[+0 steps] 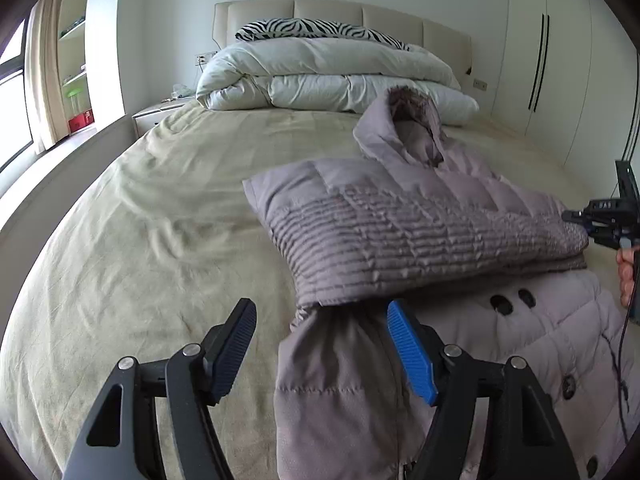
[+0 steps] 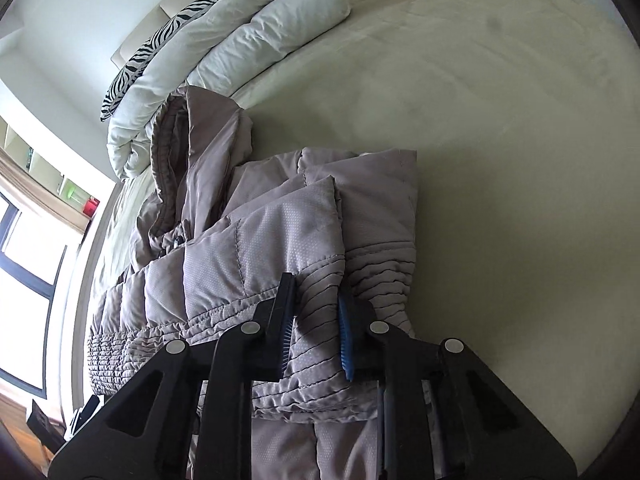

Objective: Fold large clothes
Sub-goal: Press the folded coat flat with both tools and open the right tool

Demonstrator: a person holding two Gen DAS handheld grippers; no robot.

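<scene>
A grey-lilac padded coat (image 1: 400, 216) with a hood (image 1: 408, 128) lies on the bed, its ribbed part folded over across the body. My left gripper (image 1: 322, 328) is open just above the coat's lower part, and a strip of fabric lies under the gap without the pads touching it. My right gripper (image 2: 316, 308) is shut on the ribbed edge of the coat (image 2: 280, 224). In the left wrist view the right gripper (image 1: 576, 218) sits at the fold's right end, with a hand (image 1: 626, 276) behind it.
The beige sheet (image 1: 160, 220) covers a wide bed. A folded white duvet (image 1: 320, 68) and a zebra-print pillow (image 1: 320, 30) lie at the headboard. A white wardrobe (image 1: 540, 60) stands on the right, and a nightstand (image 1: 152, 114) and a window on the left.
</scene>
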